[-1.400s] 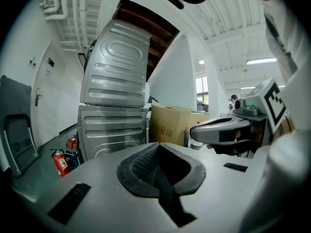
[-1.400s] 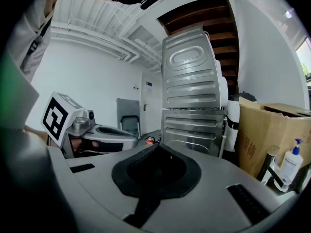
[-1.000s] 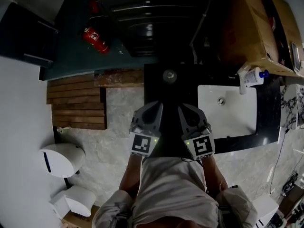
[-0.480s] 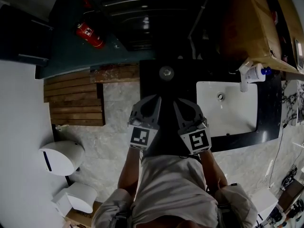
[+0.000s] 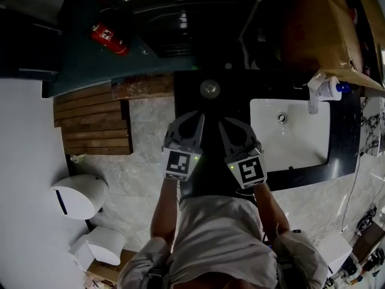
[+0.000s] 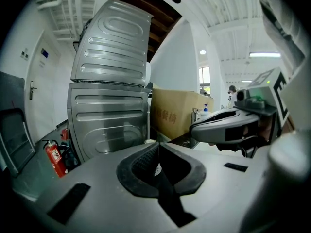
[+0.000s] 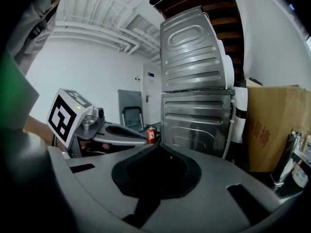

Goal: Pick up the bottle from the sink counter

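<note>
The bottle [image 5: 328,90], white and rounded with a blue cap, sits on the glossy black worktop [image 5: 344,138]. It is at the far right corner of the white rectangular basin [image 5: 295,143], as the head view shows it. A chrome tap [image 7: 289,160] stands just beside it on the basin's side, and the edge of a brown cardboard box [image 5: 322,29] overhangs it from behind the basin. Two ribbed sheet-metal cabinets [image 6: 111,81], stacked, rise beyond the basin's far left. Further left are a red fire extinguisher [image 5: 107,36] and a wooden slat platform [image 5: 90,122]. The left gripper [image 5: 197,115] and the right gripper [image 5: 221,120] hover side by side left of the basin, well apart from the bottle. Each has its jaws pressed together on nothing.
</note>
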The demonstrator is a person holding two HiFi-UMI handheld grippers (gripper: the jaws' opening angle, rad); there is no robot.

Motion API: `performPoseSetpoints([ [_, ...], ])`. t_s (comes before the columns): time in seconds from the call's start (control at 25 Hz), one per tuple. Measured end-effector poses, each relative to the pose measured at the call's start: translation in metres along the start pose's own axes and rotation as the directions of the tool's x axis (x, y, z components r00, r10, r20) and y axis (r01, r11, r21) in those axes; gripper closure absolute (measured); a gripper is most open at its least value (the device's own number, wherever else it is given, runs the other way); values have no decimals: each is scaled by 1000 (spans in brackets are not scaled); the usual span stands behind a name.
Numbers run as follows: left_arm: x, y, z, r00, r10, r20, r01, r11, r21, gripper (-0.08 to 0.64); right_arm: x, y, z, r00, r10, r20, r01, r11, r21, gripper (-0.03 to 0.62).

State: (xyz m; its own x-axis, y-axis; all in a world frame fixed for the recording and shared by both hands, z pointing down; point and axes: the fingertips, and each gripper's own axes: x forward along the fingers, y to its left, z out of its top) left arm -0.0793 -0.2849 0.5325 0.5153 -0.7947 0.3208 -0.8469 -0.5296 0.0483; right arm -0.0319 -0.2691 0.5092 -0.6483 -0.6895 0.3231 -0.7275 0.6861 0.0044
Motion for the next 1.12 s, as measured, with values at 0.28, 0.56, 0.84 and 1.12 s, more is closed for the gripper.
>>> performPoseSetpoints([
  [0.28,12,5,-14,1000,7,-19,-7,1000,-11,558,8,-3,-13,1000,12,-11,-12,1000,-3,598],
  [0.56,25,5,-25,999,6,-42,-6,1000,-9,557,12,-8,-20,1000,10,-23,-10,1000,5,598],
  [0.84,35,10,-38,997,15,-69,-16,1000,-13,549,16,-9,-26,999,16,-35,-16,1000,4,598],
  [1.12,43,12,-49,995,1,-101,-4,1000,-27,449,17,-11,-32,999,18,-45,-18,1000,8,598],
])
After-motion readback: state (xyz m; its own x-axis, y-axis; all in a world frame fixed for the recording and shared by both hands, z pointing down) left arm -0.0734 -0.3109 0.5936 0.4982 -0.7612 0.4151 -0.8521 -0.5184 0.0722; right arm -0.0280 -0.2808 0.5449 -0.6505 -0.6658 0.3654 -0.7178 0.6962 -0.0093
